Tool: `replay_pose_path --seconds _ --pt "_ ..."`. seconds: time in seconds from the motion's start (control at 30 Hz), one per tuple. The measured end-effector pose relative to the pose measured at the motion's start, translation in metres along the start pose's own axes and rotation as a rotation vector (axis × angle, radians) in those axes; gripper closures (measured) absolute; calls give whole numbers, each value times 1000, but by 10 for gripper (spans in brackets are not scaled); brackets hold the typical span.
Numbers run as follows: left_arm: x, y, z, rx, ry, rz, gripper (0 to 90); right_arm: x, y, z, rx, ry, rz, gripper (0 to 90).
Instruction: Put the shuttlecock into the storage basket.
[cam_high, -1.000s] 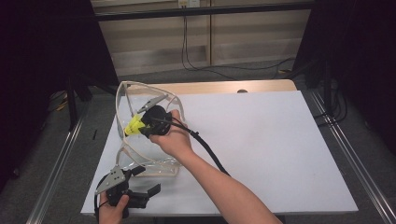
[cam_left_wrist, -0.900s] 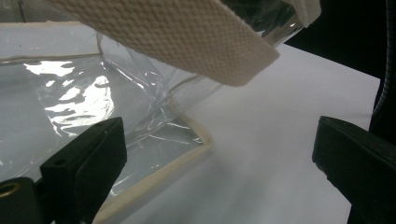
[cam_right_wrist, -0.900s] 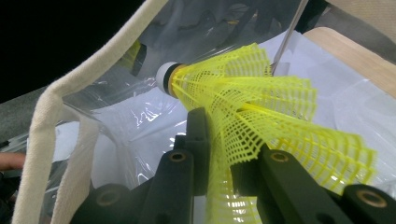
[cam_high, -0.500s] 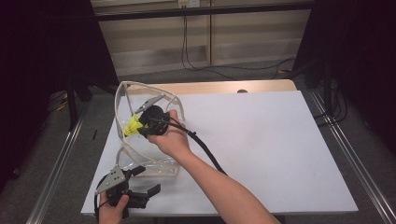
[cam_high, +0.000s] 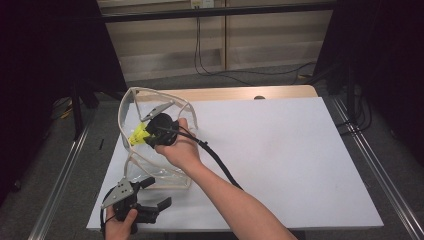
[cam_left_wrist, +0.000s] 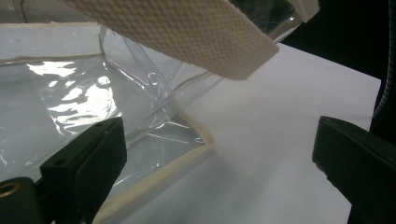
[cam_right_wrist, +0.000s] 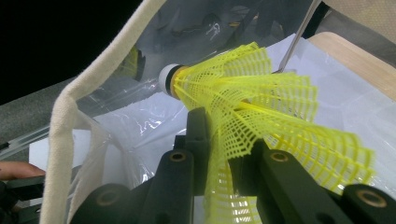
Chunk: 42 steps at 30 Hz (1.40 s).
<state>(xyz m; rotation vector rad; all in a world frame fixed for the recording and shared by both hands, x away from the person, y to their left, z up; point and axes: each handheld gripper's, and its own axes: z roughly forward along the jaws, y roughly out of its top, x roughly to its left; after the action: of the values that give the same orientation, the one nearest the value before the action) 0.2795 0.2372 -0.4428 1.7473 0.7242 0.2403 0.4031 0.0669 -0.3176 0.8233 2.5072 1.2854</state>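
The desk (cam_high: 300, 165) has a white top, and a clear plastic bag (cam_high: 150, 165) with cream fabric trim sits near its left edge. The right claw (cam_high: 150, 134) is inside the bag's open mouth, pinching a bright yellow mesh shuttlecock (cam_right_wrist: 252, 112) by the skirt, white cork pointing away. The left claw (cam_high: 150, 197) is spread wide at the bag's near corner, by the desk's front-left corner.

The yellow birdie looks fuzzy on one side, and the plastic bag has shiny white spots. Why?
In the right gripper view, the shuttlecock blurs at its near edge, too close for focus. In the left gripper view, lamp glare whitens the clear bag; the strap above stays sharp.
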Motion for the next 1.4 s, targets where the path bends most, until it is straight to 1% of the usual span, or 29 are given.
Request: replay_pose_path --seconds 0.2,0.37,0.5,0.57,0.67,0.7,0.8,0.9,1.0,1.03,1.07,1.1,1.17,1.23,1.3,1.33,1.37,1.4 --pt "0 0 0 -1 -3 0 32 -1 -4 6 4 -1 -6 801" --pt "0 0 -1 -4 0 -2 32 -2 -9 13 28 -4 -11 800" --pt "0 -1 -1 -4 -1 -4 32 -4 -14 17 31 -4 1 800" --pt "0 0 -1 -2 5 0 32 -6 -17 20 34 -3 2 799" --pt "0 -1 -1 -4 6 -4 32 -6 -19 23 48 -8 -2 798" --pt "0 -1 -1 -6 6 -5 32 -6 -20 24 45 -4 0 798" --pt "1 -1 -1 -5 8 0 32 -6 -22 27 58 -10 -4 797" --pt "1 -1 -2 -7 11 -3 32 -6 -24 31 64 -13 -21 797" --pt "2 -1 -3 -6 10 2 32 -4 -25 33 87 -7 -35 796" --pt "1 -1 -3 -10 15 -5 32 -4 -25 34 90 -5 -32 795" --pt "1 0 -3 -13 17 -2 32 -3 -25 36 88 1 -35 793" --pt "1 0 -3 -17 13 -4 32 -3 -26 37 99 4 -38 789" --pt "1 0 -4 -18 20 -1 32 -1 -26 38 95 14 -47 764" --pt "2 0 -4 -18 25 -1 32 1 -27 40 105 35 -58 734" --pt "2 0 -5 -18 31 0 32 3 -27 43 118 57 -50 667" --pt "2 0 -5 -18 30 7 32 4 -28 44 124 52 -51 664" --pt "2 0 -5 -20 31 3 32 5 -28 44 130 59 -56 670" --pt "2 0 -5 -19 31 3 32 5 -28 45 138 56 -63 667"
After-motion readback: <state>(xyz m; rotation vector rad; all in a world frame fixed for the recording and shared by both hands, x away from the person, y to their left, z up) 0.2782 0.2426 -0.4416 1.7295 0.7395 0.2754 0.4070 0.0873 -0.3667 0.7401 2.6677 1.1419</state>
